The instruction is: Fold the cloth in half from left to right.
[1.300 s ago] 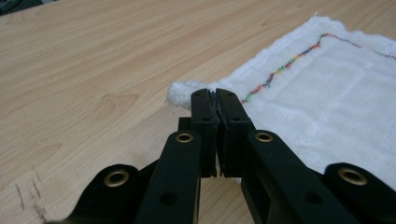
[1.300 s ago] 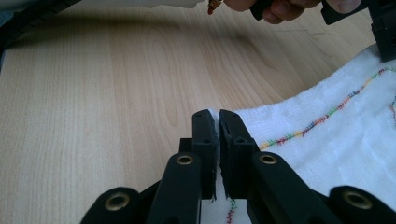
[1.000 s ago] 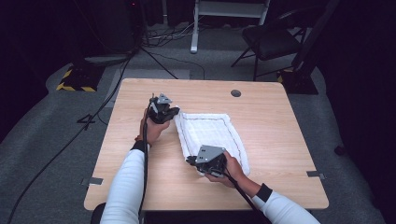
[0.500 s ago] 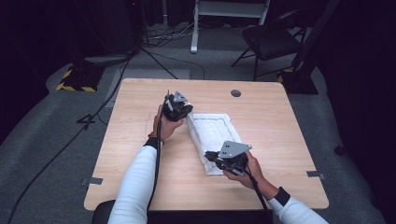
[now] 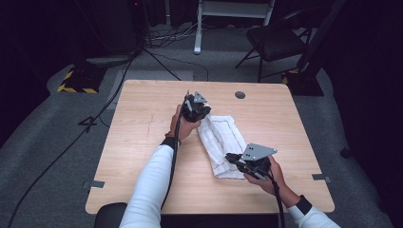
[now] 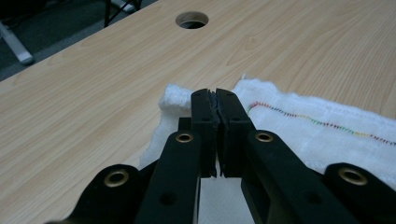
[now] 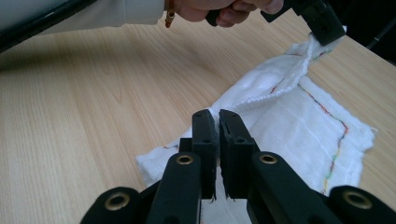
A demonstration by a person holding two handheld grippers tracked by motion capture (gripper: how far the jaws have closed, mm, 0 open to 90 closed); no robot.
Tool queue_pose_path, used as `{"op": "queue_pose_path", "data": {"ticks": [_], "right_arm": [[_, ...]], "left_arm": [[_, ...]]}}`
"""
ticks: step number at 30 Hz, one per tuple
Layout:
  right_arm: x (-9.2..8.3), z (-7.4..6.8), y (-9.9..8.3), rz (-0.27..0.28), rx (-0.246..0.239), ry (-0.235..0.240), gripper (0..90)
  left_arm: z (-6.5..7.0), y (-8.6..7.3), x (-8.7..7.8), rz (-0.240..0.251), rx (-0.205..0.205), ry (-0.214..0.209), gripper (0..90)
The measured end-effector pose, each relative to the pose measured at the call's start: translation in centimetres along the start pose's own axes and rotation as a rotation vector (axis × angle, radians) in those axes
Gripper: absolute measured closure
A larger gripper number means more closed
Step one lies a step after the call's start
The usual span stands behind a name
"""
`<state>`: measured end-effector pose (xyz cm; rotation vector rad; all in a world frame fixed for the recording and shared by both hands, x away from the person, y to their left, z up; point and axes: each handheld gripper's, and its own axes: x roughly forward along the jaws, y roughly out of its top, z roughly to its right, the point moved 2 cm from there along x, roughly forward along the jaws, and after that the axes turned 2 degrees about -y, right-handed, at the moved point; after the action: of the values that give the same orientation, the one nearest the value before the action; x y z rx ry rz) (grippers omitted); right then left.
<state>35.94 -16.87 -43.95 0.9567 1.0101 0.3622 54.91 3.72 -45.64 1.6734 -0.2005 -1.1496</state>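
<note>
Two grippers are working one white woven cotton cloth with a rainbow-stitched border (image 5: 222, 142), which is lying folded over itself near the middle of the pale wooden table (image 5: 142, 128). From the high view, I am seeing the left gripper (image 5: 202, 114) pinching the cloth's far corner and the right gripper (image 5: 233, 158) pinching its near edge. In the left gripper view, the jaws are pressing together on a thick fluffy fold of cloth (image 6: 299, 126), with the round cable hole (image 6: 192, 19) beyond. In the right gripper view, the jaws are clamping the near hem while the cloth (image 7: 289, 116) is draping limply up toward the left gripper (image 7: 327, 32). I am judging it light, soft and floppy, so corners and hems are offering the surest hold.
</note>
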Motion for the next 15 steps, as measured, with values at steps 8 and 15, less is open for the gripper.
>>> {"op": "queue_pose_path", "data": {"ticks": [8,15], "right_arm": [[-1.2,0.5,-1.1,-0.013,0.013,-0.014,85.9],[-2.3,1.0,-2.2,-0.032,0.019,-0.029,85.8]], "left_arm": [[1.5,1.5,2.1,-0.011,0.033,-0.027,86.9],[2.9,2.6,3.9,-0.025,0.06,-0.046,86.9]]}}
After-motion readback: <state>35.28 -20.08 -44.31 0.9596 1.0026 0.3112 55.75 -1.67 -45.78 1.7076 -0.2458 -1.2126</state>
